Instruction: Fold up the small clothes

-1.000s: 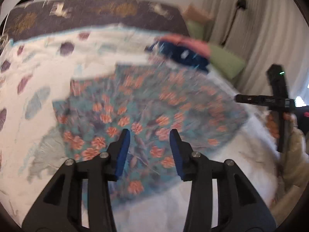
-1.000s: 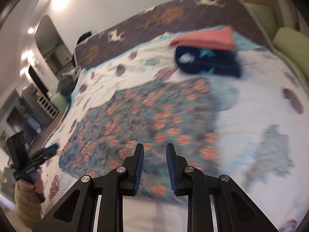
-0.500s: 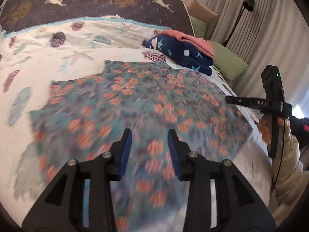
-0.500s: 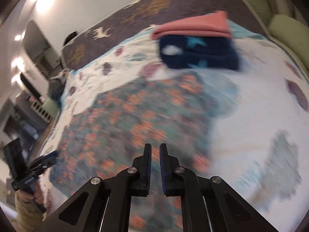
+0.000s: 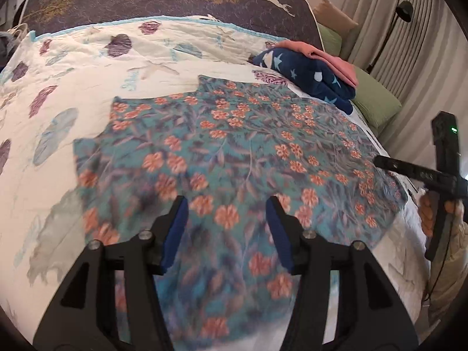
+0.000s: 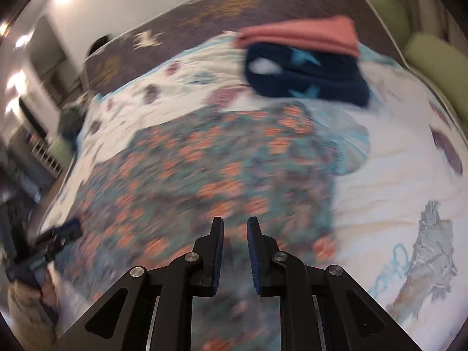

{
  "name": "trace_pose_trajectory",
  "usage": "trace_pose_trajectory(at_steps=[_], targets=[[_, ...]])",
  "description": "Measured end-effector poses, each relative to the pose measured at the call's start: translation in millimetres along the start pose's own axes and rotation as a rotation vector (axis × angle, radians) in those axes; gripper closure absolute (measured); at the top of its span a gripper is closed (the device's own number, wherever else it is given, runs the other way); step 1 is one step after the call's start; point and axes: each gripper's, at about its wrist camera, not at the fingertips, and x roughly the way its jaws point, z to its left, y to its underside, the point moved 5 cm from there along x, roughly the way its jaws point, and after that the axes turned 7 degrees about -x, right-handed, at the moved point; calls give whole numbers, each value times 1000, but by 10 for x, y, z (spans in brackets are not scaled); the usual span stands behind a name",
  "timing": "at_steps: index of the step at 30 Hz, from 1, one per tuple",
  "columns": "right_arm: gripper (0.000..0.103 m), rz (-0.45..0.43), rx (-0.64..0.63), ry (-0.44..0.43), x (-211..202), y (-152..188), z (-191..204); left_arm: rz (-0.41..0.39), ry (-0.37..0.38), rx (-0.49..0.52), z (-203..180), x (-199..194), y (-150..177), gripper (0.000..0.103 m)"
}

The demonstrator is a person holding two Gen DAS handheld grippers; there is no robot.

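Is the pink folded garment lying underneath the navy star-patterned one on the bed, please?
No, the pink garment lies on top of the navy star-patterned garment, beyond the spread floral garment.

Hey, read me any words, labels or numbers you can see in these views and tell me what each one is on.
Pale blue script on the white quilt, beside the starfish: too faint to read.
Light marking on the black bar of the right claw: too small to read.
Blue script on the quilt in the right wrist view: blurred.
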Motion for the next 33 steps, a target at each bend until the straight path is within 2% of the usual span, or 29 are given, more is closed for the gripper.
trace_pose_trajectory(at_steps=[2, 4, 6, 7, 14, 18, 20, 22, 24, 25, 29, 33], targets=[[85, -3, -72, -7, -124, 47, 235, 2, -18, -12, 44, -72, 58, 42], [78, -6, -128, -12, -214, 95, 459, -5, -23, -30, 90, -163, 109, 42], [61, -18, -176, -22, -274, 133, 695, -26, -24, -42, 133, -292, 159, 35], [59, -28, -200, -26, -311, 159, 826, -37, -33, -42, 157, -348, 184, 33], [53, -55, -364, -29, -226, 266, 1668, -77, -70, -44, 317, -653, 326, 29], [51, -49, -423, -35, -124, 344, 2001, -97, -94, -56, 487, -763, 405, 25], [50, -53, -442, -37, -82, 380, 2135, -106, -102, -88, 621, -802, 439, 24], [44, -81, -482, -2, -69, 445, 2306, -121, -100, -145, 793, -847, 483, 24], [34, -120, -562, 34, -68, 539, 2529, -129, -85, -211, 982, -900, 552, 24], [33, -133, -609, 44, -51, 587, 2648, -129, -84, -235, 1056, -919, 579, 24], [32, -151, -786, 54, 116, 817, 3134, -146, -117, -311, 1380, -1055, 681, 24], [32, -124, -878, 69, 346, 983, 3377, -185, -119, -391, 1658, -1232, 760, 24]])
